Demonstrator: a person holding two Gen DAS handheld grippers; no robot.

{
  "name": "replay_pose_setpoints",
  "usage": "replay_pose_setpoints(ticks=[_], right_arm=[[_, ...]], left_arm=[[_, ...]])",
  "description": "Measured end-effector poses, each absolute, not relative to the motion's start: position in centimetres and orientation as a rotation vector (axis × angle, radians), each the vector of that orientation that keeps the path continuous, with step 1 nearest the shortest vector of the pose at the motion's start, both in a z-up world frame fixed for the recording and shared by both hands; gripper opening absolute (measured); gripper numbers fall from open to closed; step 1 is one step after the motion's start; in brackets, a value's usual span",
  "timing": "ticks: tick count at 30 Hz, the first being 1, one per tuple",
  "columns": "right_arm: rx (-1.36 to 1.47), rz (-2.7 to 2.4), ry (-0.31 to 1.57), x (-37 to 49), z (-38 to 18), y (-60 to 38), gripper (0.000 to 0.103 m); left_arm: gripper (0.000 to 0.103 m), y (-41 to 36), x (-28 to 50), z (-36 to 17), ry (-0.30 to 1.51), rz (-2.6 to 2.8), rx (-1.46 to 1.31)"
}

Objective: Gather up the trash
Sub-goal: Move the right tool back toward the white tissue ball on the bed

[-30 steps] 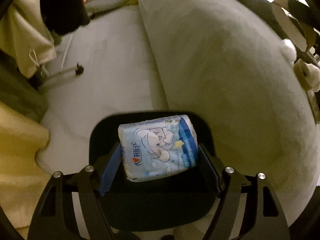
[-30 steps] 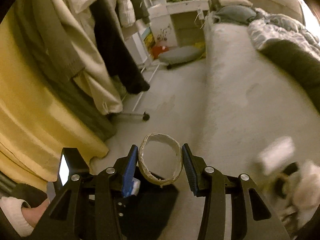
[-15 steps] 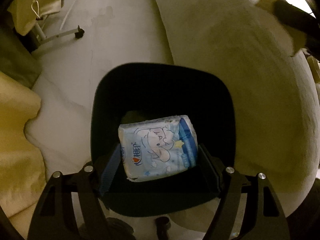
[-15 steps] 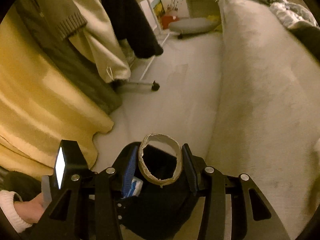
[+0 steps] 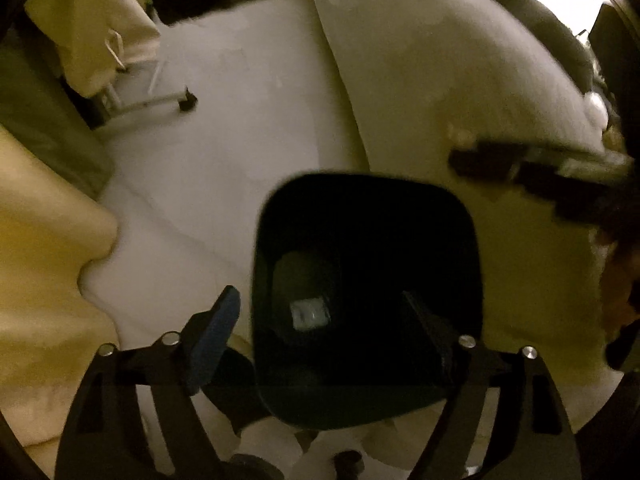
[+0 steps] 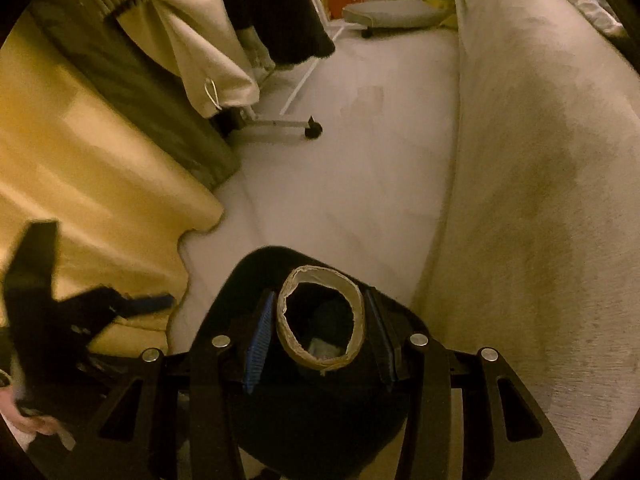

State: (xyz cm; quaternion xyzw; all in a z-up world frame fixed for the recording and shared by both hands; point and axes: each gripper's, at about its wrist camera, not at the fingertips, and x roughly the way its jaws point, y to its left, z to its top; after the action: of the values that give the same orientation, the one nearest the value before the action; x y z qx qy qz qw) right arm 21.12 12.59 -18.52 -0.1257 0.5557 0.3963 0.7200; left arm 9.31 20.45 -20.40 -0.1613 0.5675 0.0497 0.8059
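- Right wrist view: cardboard tube (image 6: 321,320) sitting pinched between blue-padded fingers (image 6: 256,350), open end facing the lens, long axis running down toward the black bin (image 6: 248,276) directly beneath.
- Hanging right over the bin's mouth, so only a release, by this reading, standing between tube and bin.
- Looking through the tube's hollow: a pale wrapped packet (image 6: 320,347) lying on the bin floor.
- Showing thin, stiff, grey-brown card with a ragged, torn rim; round section slightly squashed to an oval by the right gripper (image 6: 320,336) clenching it.
- Left wrist view: left gripper (image 5: 320,312) standing spread and empty, one finger outside the bin's rim, the other over its dark interior; tissue packet (image 5: 309,314) lying glossy and small at the bottom.
- Appearing smooth, hard plastic, the bin (image 5: 460,216) tapering from a rounded-square mouth to a narrower base.
- Sharing the drop point, with the right hand alone carrying trash; blurred black frame of that gripper crossing the left view's right edge.
- Flanking the bin: pale smooth floor (image 6: 340,168), plush cream bedding (image 6: 540,160) on one side, yellow cloth (image 6: 80,168) on the other.
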Motion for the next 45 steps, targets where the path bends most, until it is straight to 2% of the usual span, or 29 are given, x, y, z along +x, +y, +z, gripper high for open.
replay_pose_setpoints(ticks=[9, 16, 28, 30, 32, 45], right_arm=[[-0.344, 0.883, 1.288, 19.9, -21.7, 14.2, 0.046], [-0.427, 0.923, 1.322, 17.8, -23.9, 15.8, 0.046], [-0.499, 0.946, 1.383, 15.4, -26.9, 16.6, 0.048], [-0.510, 0.955, 1.394, 15.0, -27.1, 16.6, 0.053], [-0.511, 0.962, 1.394, 14.7, -27.1, 16.5, 0.066], [-0.454, 0.965, 1.263, 15.8, -22.0, 14.3, 0.074]], left_arm=[[0.067, 22.8, 8.6, -15.0, 1.004, 0.142, -0.335], [0.057, 23.8, 9.6, -13.5, 0.931, 0.141, -0.332], [0.048, 23.9, 10.4, -9.7, 0.810, 0.139, -0.323], [0.048, 23.8, 10.4, -8.7, 0.771, 0.127, -0.324], [0.048, 23.5, 10.5, -7.9, 0.746, 0.118, -0.314], [0.048, 18.8, 12.7, -3.9, 0.656, 0.076, -0.163]])
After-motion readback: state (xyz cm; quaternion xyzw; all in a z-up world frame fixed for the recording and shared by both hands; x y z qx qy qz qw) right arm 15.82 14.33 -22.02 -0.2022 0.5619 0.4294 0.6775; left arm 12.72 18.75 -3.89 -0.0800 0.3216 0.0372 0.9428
